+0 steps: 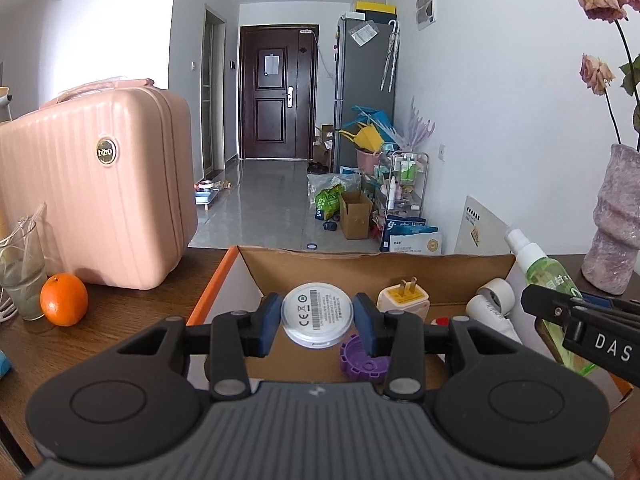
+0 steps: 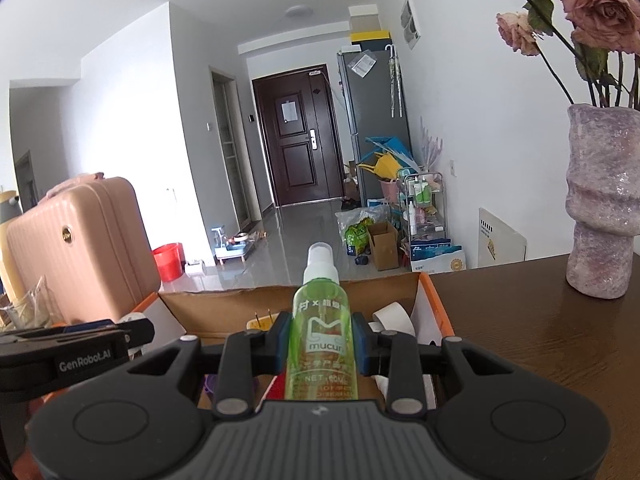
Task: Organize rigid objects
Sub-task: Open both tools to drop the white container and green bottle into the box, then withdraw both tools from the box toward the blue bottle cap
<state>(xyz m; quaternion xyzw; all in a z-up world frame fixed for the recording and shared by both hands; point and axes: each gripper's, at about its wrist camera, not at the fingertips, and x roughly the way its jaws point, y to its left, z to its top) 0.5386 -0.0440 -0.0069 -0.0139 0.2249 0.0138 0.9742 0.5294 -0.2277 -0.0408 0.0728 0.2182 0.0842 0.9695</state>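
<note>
White round puck [image 1: 317,315], label side up, is clamped between the blue pads [image 1: 269,320] of the left tool [image 1: 318,322], held above the open cardboard box [image 1: 360,268]. Below the tool in the box: a purple ribbed disc [image 1: 362,358] just under the right pad, a white wall plug [image 1: 404,299] with prongs up ahead and right of it, white tubes [image 1: 494,300] further right. Left of the tool on the brown surface [image 1: 120,312]: an orange [image 1: 64,299], a glass [image 1: 22,280], a pink suitcase [image 1: 96,184]. The right tool's side shows at the right edge with the green bottle [image 1: 546,276] (only partly visible here).

Right wrist view: right tool [image 2: 322,346] is clenched on the green spray bottle [image 2: 322,340], pads gripping its sides at mid-body, white nozzle [image 2: 320,258] pointing away from the tool. Bottle hangs over the same box [image 2: 436,312]; plug prongs [image 2: 262,316] show just left of the bottle, a white tube [image 2: 394,316] just right. Left tool's black body [image 2: 76,344] sits at the left edge. Right of the tool on the surface [image 2: 540,340]: a mauve vase [image 2: 602,200] with dried roses [image 2: 600,12].
</note>
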